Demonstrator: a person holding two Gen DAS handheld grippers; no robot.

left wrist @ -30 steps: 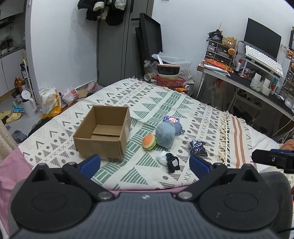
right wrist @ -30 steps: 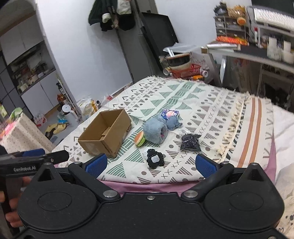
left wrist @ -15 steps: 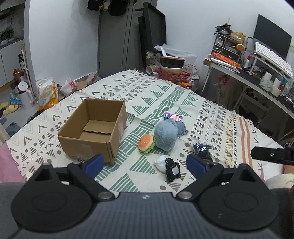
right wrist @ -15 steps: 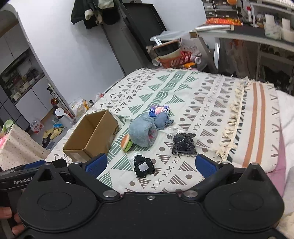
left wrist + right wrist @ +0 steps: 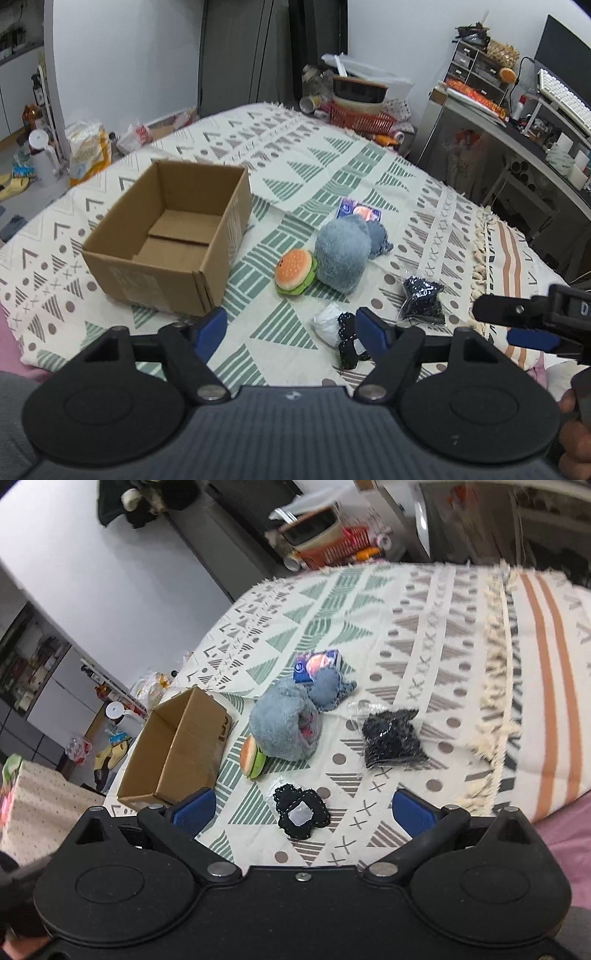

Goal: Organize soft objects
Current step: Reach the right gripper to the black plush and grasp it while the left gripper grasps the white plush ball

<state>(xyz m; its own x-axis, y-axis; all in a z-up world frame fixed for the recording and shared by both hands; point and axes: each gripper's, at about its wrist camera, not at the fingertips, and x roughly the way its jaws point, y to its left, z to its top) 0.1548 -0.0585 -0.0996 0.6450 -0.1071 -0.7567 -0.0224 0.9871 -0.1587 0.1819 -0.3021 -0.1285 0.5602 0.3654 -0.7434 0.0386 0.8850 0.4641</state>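
Both grippers have advanced toward the soft items since a second ago, so the bed fills more of each view. The left gripper (image 5: 291, 328) hangs above the patterned green-and-cream bedspread (image 5: 332, 162), blue-padded fingers (image 5: 210, 326) spread wide and empty. The right gripper (image 5: 303, 810) is likewise spread and empty, above a flat black lace-edged patch (image 5: 301, 812). An open brown cardboard box (image 5: 173, 236) stands left of the cluster, nothing visible inside. Just right of it, a plush orange-and-green hamburger (image 5: 295, 271) touches a fluffy blue-grey plush toy (image 5: 341, 254). A blue printed packet (image 5: 316, 664) lies behind the toy. A clear bag of black beads (image 5: 391, 738) lies apart to the right.
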